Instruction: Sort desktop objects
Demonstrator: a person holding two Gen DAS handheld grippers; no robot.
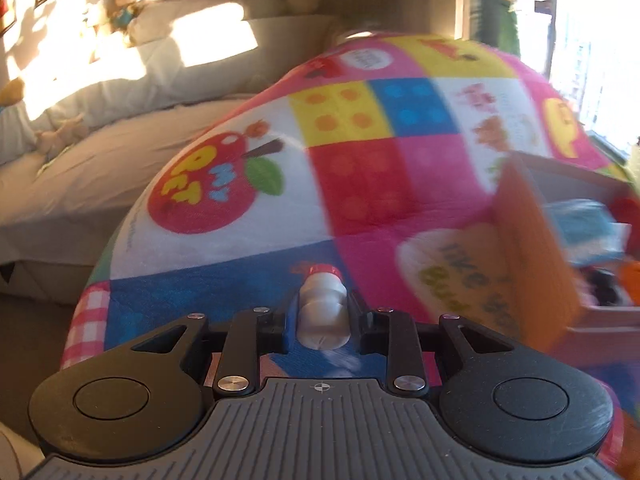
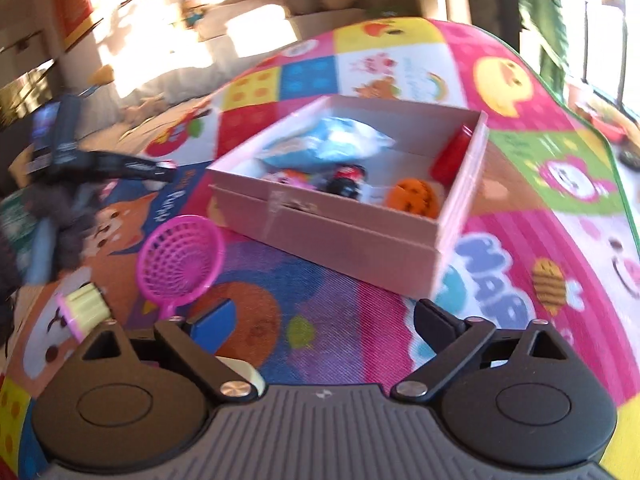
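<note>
The left gripper [image 1: 322,316] has its fingers [image 1: 280,322] closed narrow on a small white bottle with a red cap [image 1: 322,312], gripped across its ribbed body with the cap pointing away from the camera. Beneath it lies the colourful patchwork cloth [image 1: 360,184] that covers the bench. To the right, blurred, stands the cardboard box [image 1: 532,248] with a blue packet inside.

The right gripper [image 2: 324,332] holds nothing; its fingers [image 2: 436,330] are spread wide above the cloth. Just ahead sits the open box [image 2: 348,236], holding a blue packet [image 2: 328,144], an orange ball [image 2: 414,196], a red item [image 2: 452,156] against the far wall and a small dark figure [image 2: 346,182]. Left of the box, on the cloth, lie a pink toy strainer [image 2: 180,264] and, nearer the left edge, a pink and pale yellow brush [image 2: 82,310]. A dark blurred device [image 2: 80,160] stands further left.
</note>
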